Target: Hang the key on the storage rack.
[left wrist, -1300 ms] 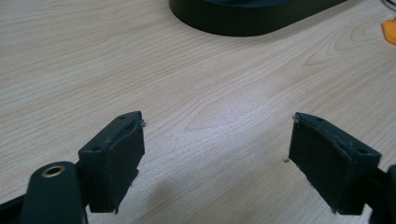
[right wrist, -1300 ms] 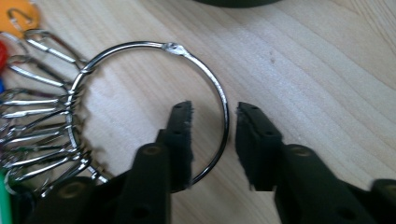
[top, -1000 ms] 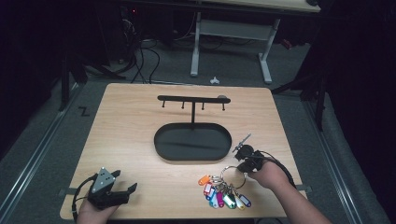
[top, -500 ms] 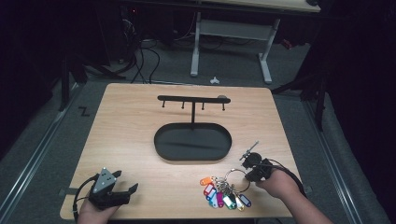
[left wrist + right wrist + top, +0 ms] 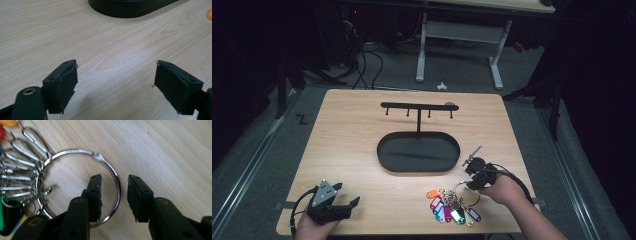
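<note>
Key ring straddled, not yet gripped

Right gripper (image 5: 114,195) jaws, just opening, straddle the ring's (image 5: 117,185) three-o'clock wire; it may slip out. Left gripper (image 5: 115,82) gapes empty.

The high view is dim and soft, the lit table (image 5: 362,130) ringed by near-black surroundings. Both gripper views are brighter (light falling from above), with faint shadows, and the metal ring (image 5: 110,170) glints, slightly blurred.
</note>
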The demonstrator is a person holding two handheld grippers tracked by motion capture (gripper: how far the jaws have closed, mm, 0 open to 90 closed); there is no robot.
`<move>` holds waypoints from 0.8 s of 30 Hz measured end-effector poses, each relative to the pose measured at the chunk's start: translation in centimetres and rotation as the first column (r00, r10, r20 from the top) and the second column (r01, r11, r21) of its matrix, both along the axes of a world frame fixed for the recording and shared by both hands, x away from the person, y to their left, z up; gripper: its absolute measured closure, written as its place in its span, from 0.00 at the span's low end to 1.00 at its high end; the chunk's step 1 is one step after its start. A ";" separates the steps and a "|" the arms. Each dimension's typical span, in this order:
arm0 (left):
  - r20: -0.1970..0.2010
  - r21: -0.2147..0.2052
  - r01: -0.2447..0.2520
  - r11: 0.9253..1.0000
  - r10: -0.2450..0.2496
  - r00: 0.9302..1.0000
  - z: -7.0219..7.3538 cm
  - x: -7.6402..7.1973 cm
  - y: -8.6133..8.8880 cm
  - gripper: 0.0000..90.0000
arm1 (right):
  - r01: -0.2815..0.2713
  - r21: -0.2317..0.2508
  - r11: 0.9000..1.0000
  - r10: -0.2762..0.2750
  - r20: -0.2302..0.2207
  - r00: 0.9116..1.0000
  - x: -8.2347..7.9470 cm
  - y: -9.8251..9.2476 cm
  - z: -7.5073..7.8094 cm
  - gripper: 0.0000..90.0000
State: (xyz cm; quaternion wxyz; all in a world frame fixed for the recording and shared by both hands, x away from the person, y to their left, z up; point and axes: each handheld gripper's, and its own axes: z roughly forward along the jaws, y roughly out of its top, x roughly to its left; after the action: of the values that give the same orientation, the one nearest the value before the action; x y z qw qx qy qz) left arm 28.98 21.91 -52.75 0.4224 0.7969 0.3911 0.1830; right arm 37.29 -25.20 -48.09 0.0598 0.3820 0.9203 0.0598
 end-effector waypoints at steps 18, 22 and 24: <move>-0.002 0.001 0.010 1.000 -0.010 1.000 0.1 0.0 0.0 0.22 | -0.084 -0.051 0.995 0.076 -0.143 0.987 1.7 1.4 -0.7 0.95; -0.004 0.000 0.012 1.000 -0.012 1.000 0.0 0.0 -0.1 0.22 | -0.112 -0.046 0.993 0.104 -0.145 0.984 1.5 1.3 -0.7 0.96; -0.002 0.001 0.013 1.000 -0.013 1.000 0.0 0.0 -0.1 0.22 | -0.116 -0.047 0.992 0.108 -0.144 0.984 1.4 1.4 -0.7 0.94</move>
State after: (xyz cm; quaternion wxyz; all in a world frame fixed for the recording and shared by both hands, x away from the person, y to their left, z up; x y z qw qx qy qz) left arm 28.97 21.78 -52.73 0.4228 0.7999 0.3864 0.1795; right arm 38.71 -23.80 -48.78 0.0014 0.3312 0.9435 0.0106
